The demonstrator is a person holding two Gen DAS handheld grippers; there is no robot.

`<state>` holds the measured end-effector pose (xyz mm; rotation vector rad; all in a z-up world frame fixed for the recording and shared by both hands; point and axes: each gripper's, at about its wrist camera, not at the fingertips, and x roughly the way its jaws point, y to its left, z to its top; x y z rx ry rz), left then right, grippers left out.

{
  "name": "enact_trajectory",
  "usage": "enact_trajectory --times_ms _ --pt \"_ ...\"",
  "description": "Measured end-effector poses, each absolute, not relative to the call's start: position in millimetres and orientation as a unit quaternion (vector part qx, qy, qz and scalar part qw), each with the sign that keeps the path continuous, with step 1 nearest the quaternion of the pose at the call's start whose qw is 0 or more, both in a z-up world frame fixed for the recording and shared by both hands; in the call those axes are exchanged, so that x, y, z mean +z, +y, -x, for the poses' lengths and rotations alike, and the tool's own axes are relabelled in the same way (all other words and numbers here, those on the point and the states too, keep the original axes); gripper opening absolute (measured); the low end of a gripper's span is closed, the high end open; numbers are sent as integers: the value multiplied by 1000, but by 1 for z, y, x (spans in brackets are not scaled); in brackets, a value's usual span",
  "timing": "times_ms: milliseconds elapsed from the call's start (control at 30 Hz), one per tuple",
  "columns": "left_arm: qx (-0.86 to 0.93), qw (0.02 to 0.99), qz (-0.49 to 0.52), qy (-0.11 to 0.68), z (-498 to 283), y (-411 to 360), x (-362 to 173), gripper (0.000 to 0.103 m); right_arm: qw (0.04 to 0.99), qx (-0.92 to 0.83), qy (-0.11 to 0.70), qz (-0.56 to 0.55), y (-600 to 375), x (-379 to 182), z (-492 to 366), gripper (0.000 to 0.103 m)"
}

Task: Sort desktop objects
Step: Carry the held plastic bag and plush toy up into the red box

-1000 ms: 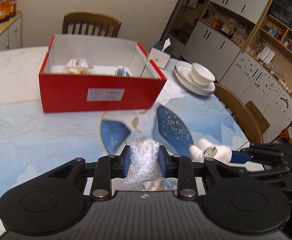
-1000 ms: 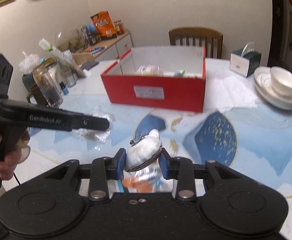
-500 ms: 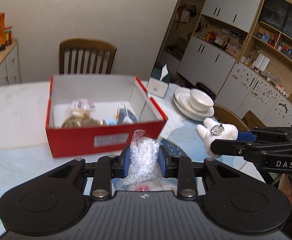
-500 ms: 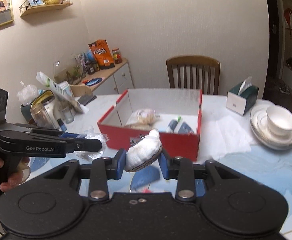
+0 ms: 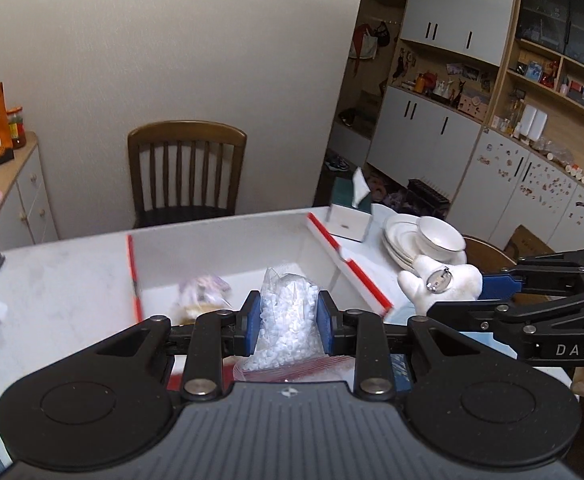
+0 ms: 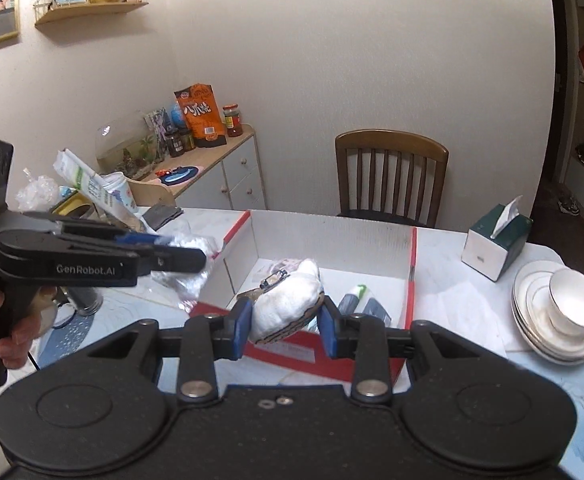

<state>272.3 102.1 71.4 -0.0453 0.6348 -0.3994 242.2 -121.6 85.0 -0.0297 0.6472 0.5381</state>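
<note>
The table [image 6: 444,296] has a pale marbled top with blue patterning toward its near edge, and a wooden chair [image 6: 390,174] stands at its far side against the wall. On the table sits the red box [image 6: 324,356], open at the top with white inner walls; it contains a wrapped packet and some small tubes, partly hidden by the grippers. To the right of the box are a stack of white plates [image 6: 556,320] carrying a white bowl, and beyond it a green-and-white tissue box [image 6: 494,246]. The left gripper [image 5: 287,322] is clenched on a clear bag of white pellets [image 5: 285,312], both blue pads pressing its sides; the bag is held clear of the table, above the near wall of the red box, in the left wrist view. The right gripper [image 6: 285,322] is grasping a white plush brooch [image 6: 287,306] between its pads, with the metal pin clasp facing upward; the brooch is likewise clear of the table, above the near wall of the box. In the left wrist view the brooch [image 5: 440,284] shows just right of the box's right wall.
</note>
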Motion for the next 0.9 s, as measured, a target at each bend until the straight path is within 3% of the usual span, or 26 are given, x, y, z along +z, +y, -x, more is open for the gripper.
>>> enact_trajectory --times_ms 333,900 --pt "-200 920 17 338 -338 124 52 28 909 252 330 21 -98 73 -303 34" --pt "-211 883 -13 419 -403 119 -28 28 883 233 405 44 -63 7 -368 34"
